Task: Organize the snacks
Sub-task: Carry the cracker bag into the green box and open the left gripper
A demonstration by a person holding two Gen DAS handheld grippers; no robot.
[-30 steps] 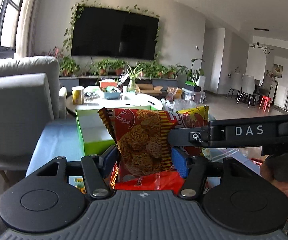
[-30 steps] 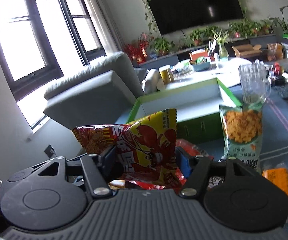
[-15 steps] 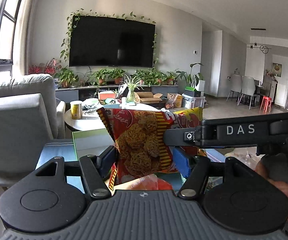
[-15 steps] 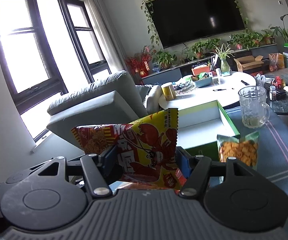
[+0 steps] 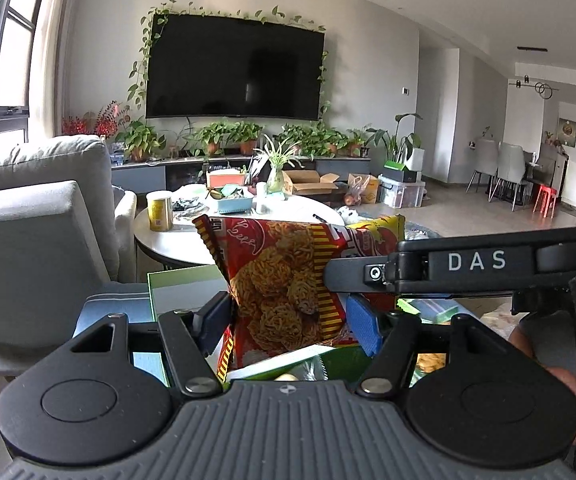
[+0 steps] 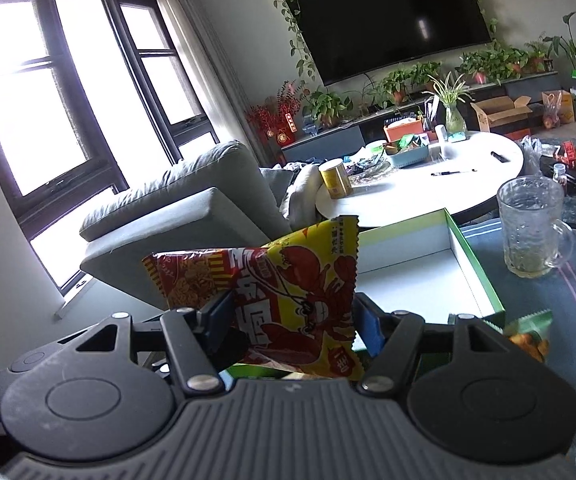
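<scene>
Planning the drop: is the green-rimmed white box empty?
Visible part of the green-rimmed white box is empty: bare white floor; near corner hidden by yellow lobster packet.

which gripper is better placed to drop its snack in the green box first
Right, probably. The right gripper holds the yellow packet with the open green box just ahead of it. The left gripper holds the red packet facing only the box's corner.

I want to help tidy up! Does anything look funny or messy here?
Nothing is spilled or broken. One odd thing: both the left gripper and right gripper hold snack packets up in the air, above the empty green box.
</scene>
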